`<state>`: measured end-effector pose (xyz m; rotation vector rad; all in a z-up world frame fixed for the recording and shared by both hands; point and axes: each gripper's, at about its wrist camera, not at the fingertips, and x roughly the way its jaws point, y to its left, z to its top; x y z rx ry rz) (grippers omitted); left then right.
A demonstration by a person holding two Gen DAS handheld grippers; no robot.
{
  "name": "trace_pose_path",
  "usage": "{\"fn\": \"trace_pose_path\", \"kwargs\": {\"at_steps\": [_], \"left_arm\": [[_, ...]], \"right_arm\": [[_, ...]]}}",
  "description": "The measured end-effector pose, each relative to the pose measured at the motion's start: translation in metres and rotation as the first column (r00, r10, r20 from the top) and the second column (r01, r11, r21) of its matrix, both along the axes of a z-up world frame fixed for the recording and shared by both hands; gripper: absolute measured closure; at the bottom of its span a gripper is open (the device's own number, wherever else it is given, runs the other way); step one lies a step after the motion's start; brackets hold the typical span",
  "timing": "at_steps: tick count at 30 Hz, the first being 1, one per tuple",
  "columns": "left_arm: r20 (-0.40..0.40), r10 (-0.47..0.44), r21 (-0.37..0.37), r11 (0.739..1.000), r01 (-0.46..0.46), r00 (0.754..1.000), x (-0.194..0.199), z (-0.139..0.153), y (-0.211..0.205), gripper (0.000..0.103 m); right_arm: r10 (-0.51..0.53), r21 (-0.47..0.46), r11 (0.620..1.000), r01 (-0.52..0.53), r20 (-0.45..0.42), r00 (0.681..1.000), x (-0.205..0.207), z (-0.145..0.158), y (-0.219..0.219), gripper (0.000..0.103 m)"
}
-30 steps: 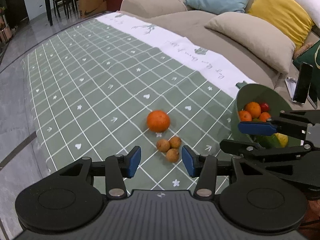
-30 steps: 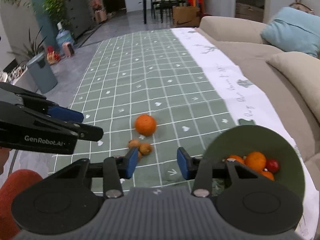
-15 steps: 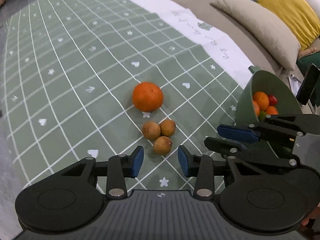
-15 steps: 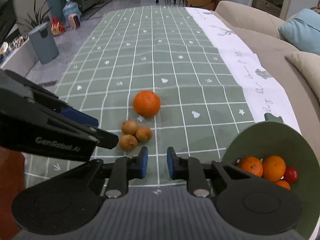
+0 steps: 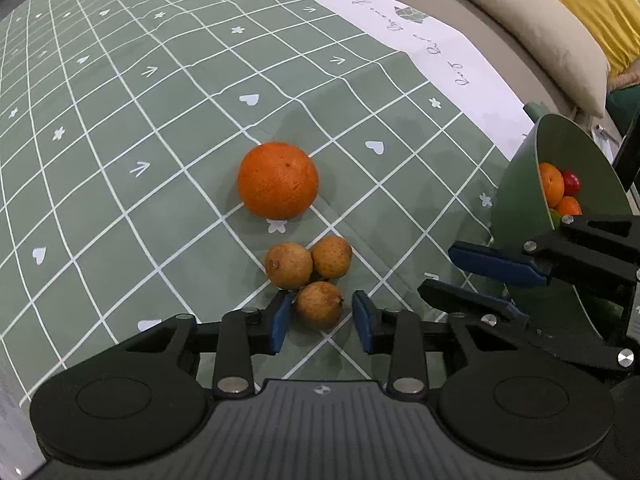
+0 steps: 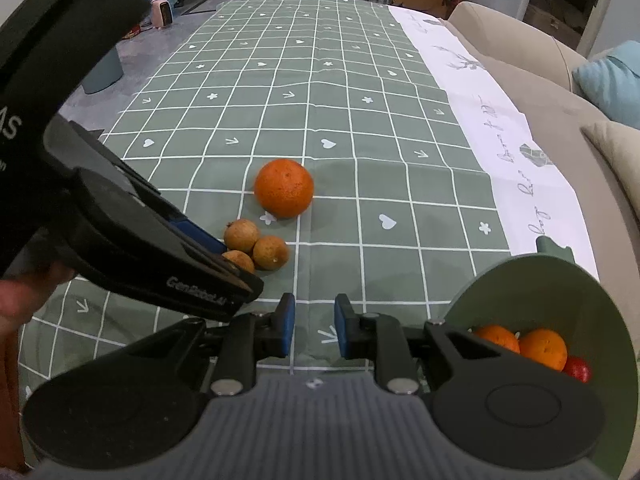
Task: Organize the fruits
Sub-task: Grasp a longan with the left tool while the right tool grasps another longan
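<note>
The left hand-held gripper has just been closing around the nearest longan (pads not yet pressing), so the next move calls for pinching, then carrying it to the bowl at its right

Open cloth beyond the orange — green bowl blocking the right.

1. The left tongs, jaws just closing, straddle the nearest brown fruit with slim gaps at both pads.
2. Two more brown fruits touch it; an orange sits beyond.
3. The green bowl stands right, behind the right tongs.
</note>
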<state>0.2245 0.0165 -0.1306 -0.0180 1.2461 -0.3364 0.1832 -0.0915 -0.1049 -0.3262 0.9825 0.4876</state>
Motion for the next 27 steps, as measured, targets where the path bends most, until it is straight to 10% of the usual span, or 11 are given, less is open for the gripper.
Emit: {"fn": "trace_pose_path", "kwargs": {"at_steps": [27], "left_arm": [[0.053,0.155,0.022,0.987,-0.157,0.986,-0.033,0.035,0.058,0.075]], "right_arm": [[0.085,0.040,0.996,-0.086,0.024,0.996,0.016,-0.012,0.038,0.082]]}}
